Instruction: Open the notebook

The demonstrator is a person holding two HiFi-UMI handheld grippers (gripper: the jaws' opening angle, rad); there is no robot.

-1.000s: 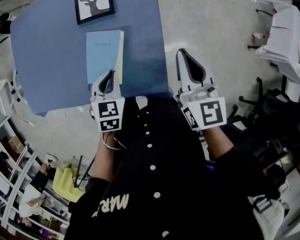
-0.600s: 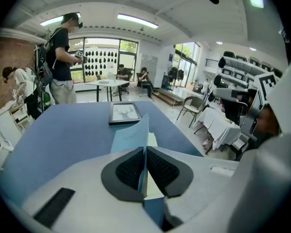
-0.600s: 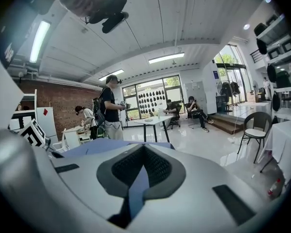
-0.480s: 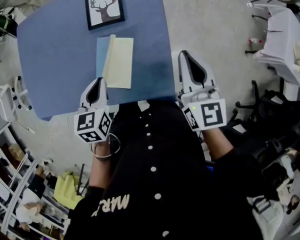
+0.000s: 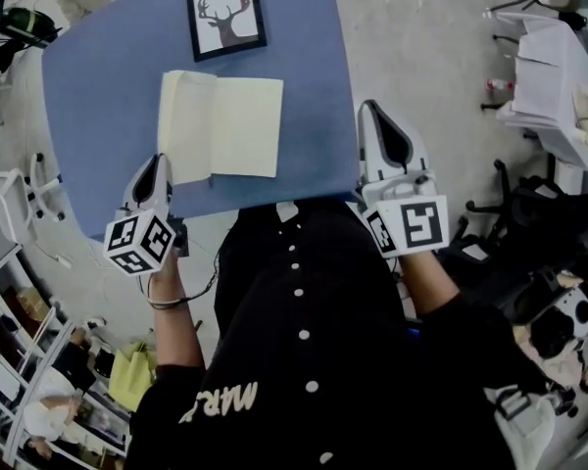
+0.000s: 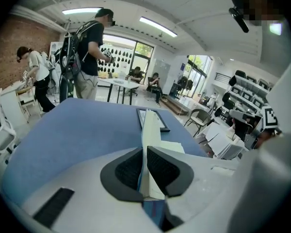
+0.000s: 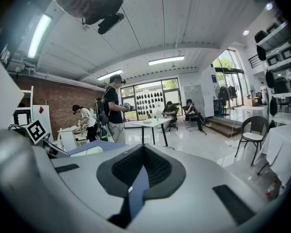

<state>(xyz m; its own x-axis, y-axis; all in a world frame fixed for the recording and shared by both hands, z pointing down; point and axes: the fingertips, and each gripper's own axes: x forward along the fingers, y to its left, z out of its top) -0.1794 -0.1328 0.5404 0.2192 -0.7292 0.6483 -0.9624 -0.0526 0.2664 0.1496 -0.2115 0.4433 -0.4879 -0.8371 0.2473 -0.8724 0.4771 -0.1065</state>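
The notebook (image 5: pixel 220 127) lies spread open on the blue table (image 5: pixel 98 86), its cream pages facing up. My left gripper (image 5: pixel 155 161) is at the near-left corner of the left-hand leaf and is shut on it. In the left gripper view the thin cover (image 6: pixel 147 130), cream with a blue side, stands on edge between the dark pads (image 6: pixel 131 168). My right gripper (image 5: pixel 376 108) hovers beside the table's right edge, off the notebook, shut with nothing in it; in the right gripper view its pads (image 7: pixel 157 166) meet at the tips.
A framed deer picture (image 5: pixel 225 15) lies just beyond the notebook. A white desk with papers (image 5: pixel 559 76) stands at the right, and shelving (image 5: pixel 20 360) at the lower left. Several people (image 6: pixel 89 52) stand and sit further off in the room.
The notebook went from closed to spread open. My left gripper swung its cover over to the left and moved left with it. The right gripper barely shifted.
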